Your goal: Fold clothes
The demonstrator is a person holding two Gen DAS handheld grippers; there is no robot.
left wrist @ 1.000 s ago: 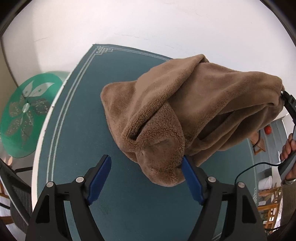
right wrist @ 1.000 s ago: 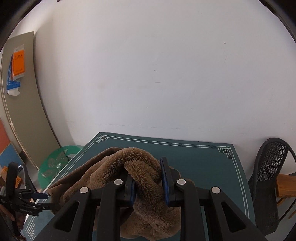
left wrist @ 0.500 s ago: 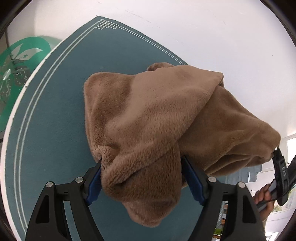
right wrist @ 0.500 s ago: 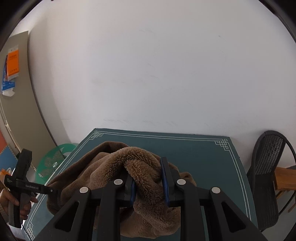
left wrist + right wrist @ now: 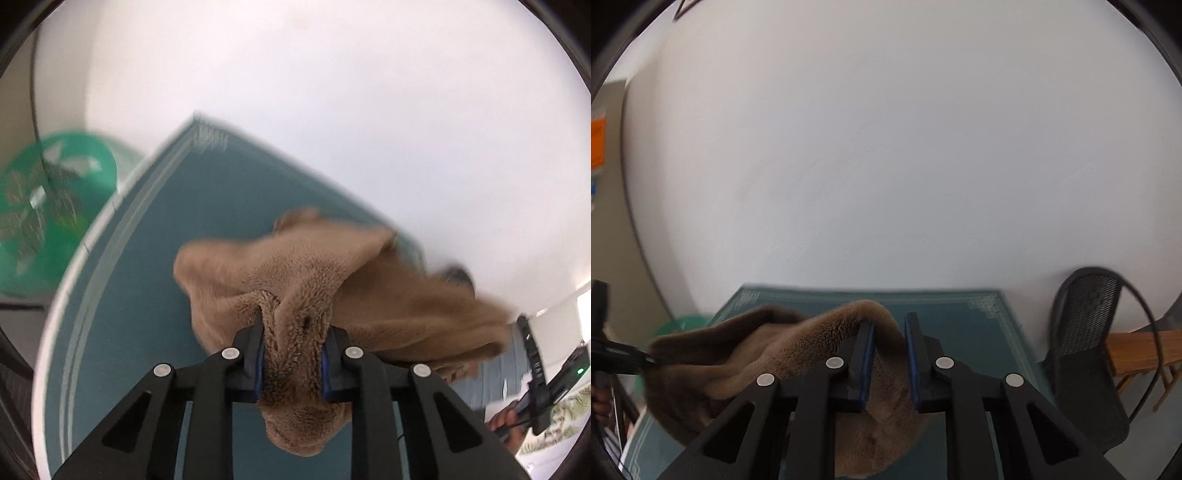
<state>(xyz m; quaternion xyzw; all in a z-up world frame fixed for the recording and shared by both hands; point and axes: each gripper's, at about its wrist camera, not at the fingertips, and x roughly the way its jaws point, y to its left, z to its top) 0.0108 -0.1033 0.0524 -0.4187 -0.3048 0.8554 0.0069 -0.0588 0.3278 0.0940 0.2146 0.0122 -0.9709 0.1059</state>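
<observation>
Fleece (image 5: 354,295), brown and bunched, hangs between both grippers above the teal table (image 5: 140,295). Left gripper (image 5: 291,354): jaws closing, a thick fold pinched between the blue pads. Right gripper (image 5: 889,360): jaws clamped on another fold that drapes over them. Motion blur makes it hard to tell whether the cloth's low edge touches the table.

Motion-blurred green round object (image 5: 55,206); brown fleece garment (image 5: 746,354) cut off at frame bottom.

The fleece garment (image 5: 332,280) hangs over the table mat (image 5: 122,314), a mesh chair (image 5: 1086,350) off right (beside the wall (image 5: 886,147)).
</observation>
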